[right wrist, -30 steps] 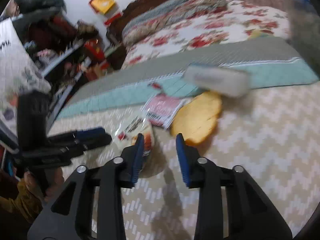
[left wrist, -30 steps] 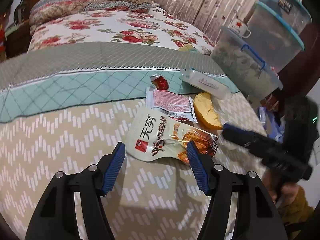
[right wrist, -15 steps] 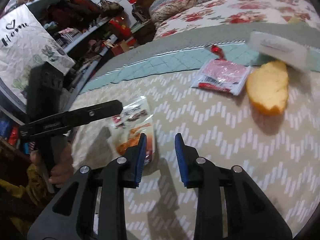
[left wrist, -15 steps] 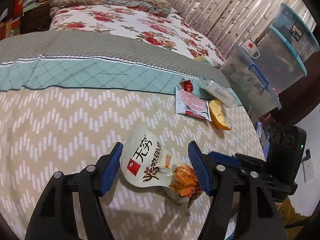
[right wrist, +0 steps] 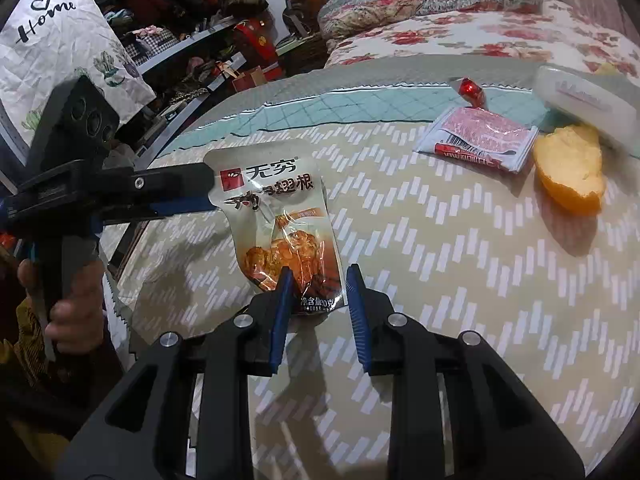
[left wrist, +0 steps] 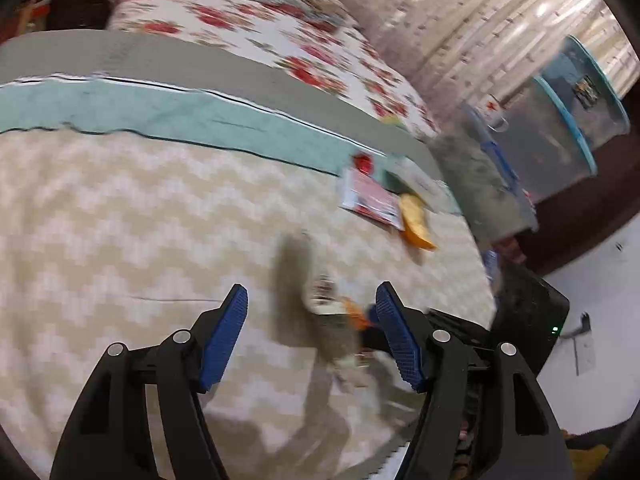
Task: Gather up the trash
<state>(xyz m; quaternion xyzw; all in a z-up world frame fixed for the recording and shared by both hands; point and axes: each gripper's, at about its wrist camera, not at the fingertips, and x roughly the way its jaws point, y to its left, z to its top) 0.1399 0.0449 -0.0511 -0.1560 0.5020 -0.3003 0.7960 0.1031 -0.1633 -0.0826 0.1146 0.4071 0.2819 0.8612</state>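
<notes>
The snack pouch [right wrist: 276, 208] has come up off the bed [right wrist: 440, 280]. Half a second ago it lay flat on the zigzag cover between your left tongs [left wrist: 311, 288]; now it stands tilted above the cover and throws a shadow to its left. The left tongs are wide, with the pouch's top corner between their fingers but not clamped. The left view is smeared by motion, so that contact is hard to read. Your right tongs [right wrist: 319, 272] are narrow, and the pouch's bottom edge sits between their fingertips. Whether they actually pinch it I cannot tell, though with the left so wide, the right is probably what carries it. That would mean the first piece is picked up and ready to be carried off.

Further up the bed the rest waits: a red-and-white sachet [right wrist: 476, 140], a red candy wrapper [right wrist: 472, 90] just beyond it, and a piece of orange peel [right wrist: 570, 176] beside the sachet, touching a white plastic case [right wrist: 584, 100].

The bed's near edge runs close under your left hand [right wrist: 68, 300], so a dropped pouch could slide off there. The cover between the pouch and the sachet is bare, giving you open room. On the far side, clear storage tubs [left wrist: 560, 152] crowd the bed. No bin shows in either view.
</notes>
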